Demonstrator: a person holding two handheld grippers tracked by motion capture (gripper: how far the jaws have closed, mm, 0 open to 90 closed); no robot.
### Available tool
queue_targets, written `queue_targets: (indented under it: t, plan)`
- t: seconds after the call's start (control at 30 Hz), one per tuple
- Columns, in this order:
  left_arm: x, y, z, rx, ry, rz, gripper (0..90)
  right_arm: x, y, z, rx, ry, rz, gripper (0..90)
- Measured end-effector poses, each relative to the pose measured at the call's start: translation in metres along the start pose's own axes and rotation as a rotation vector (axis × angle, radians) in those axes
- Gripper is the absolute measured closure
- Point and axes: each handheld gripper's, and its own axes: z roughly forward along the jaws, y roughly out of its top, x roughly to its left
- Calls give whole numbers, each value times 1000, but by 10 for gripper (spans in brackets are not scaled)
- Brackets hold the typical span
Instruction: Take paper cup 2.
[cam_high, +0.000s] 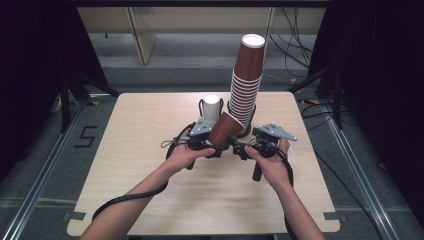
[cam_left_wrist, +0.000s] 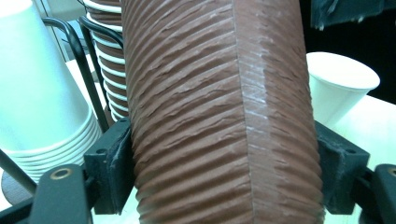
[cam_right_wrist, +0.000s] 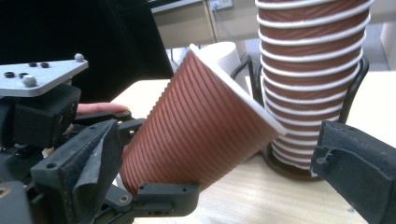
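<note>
The counter (cam_high: 150, 195) is a pale wood-grain board with rounded corners, standing on a grey floor. At its far edge a tall stack of ribbed brown paper cups (cam_high: 246, 90) leans slightly, seated in a black wire holder whose base is hidden behind the grippers. Just left of it stands a shorter stack of smooth white cups (cam_high: 212, 106); its lower part is hidden in the high view.

The single brown cup (cam_high: 223, 131) lies tilted above the counter, between the two grippers, white rim pointing up toward the tall stack. Its wall is corrugated in fine diagonal ridges with one vertical seam.

The left gripper (cam_high: 212, 149) has its padded black fingers (cam_left_wrist: 112, 163) pressed against both sides of the cup's narrow end, holding it.

The right gripper (cam_high: 239, 148) has its fingers (cam_right_wrist: 359, 163) spread wide, clear of the cup's rim, gripping nothing.

One loose white cup (cam_left_wrist: 338, 84) stands beyond, partly cut off.
</note>
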Motion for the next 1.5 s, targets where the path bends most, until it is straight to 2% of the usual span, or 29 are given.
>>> queue_targets:
  t: [0.03, 0.07, 0.13, 0.2, 0.5, 0.57, 0.6, 0.63, 0.67, 0.87, 0.9, 0.97, 1.0, 1.03, 1.1, 1.13, 1.17, 1.2, 1.23, 1.27, 1.33, 1.37, 1.43, 1.47, 1.5]
  plan:
    - [0, 0, 0, -1, 2, 0, 213, -1, -1, 2, -2, -3, -8, 24]
    - [0, -1, 1, -6, -2, -3, 213, 1, -2, 3, 1, 12, 30, 24]
    - [0, -1, 1, -4, 5, -2, 213, 0, -3, 6, 11, 3, 37, 27]
    - [0, -1, 1, -3, 8, -1, 213, 0, -4, 10, 11, 21, 68, 35]
    - [-3, 0, 5, -11, 8, -9, 214, -4, -6, 18, 49, 28, 170, 52]
    - [-4, 0, 5, -11, 7, -8, 214, -5, -7, 19, 54, 47, 212, 61]
    - [-5, 0, 6, -12, 6, -8, 214, -6, -8, 21, 53, 39, 217, 65]
    - [-5, 0, 6, -14, 7, -6, 214, -7, -8, 21, 53, 44, 248, 65]
    - [-5, 0, 7, -17, 7, -6, 214, -8, -8, 22, 54, 46, 258, 65]
    - [-8, -1, 9, -12, 5, 3, 215, -11, -11, 28, 52, 41, 294, 70]
    - [-8, -1, 9, -12, 7, 1, 215, -12, -11, 30, 58, 24, 293, 70]
    - [-8, -3, 10, -9, 12, 8, 215, -14, -12, 33, 55, 20, 301, 76]
    - [-8, -3, 10, -8, 12, 10, 215, -12, -11, 33, 63, 17, 329, 76]
    - [-8, -3, 10, -8, 12, 7, 215, -14, -12, 34, 56, 29, 317, 77]
    - [-8, -4, 10, -10, 12, 5, 215, -13, -11, 36, 56, 4, 326, 85]
    - [-8, -4, 10, -11, 14, 4, 215, -13, -11, 37, 60, 4, 336, 87]
    - [-8, -4, 11, -14, 15, 4, 216, -11, -11, 37, 62, -1, 373, 92]
    - [-8, -4, 10, -16, 15, 2, 215, -13, -10, 38, 58, 0, 356, 94]
    - [-8, -4, 10, -16, 16, 2, 215, -13, -10, 39, 57, 8, 367, 94]
    - [-8, -4, 10, -14, 17, 4, 215, -12, -10, 40, 59, -5, 374, 97]
    - [-7, -4, 11, -17, 16, 1, 216, -13, -10, 41, 57, -3, 374, 97]
    - [-7, -5, 11, -16, 20, -2, 216, -12, -10, 41, 54, 16, 402, 100]
    - [-7, -5, 11, -13, 26, -1, 216, -14, -10, 42, 60, 15, 402, 102]
    - [-7, -4, 11, -12, 26, 1, 216, -13, -10, 42, 61, 28, 438, 106]
    - [-7, -4, 12, -11, 27, -1, 216, -15, -11, 43, 58, 41, 438, 113]
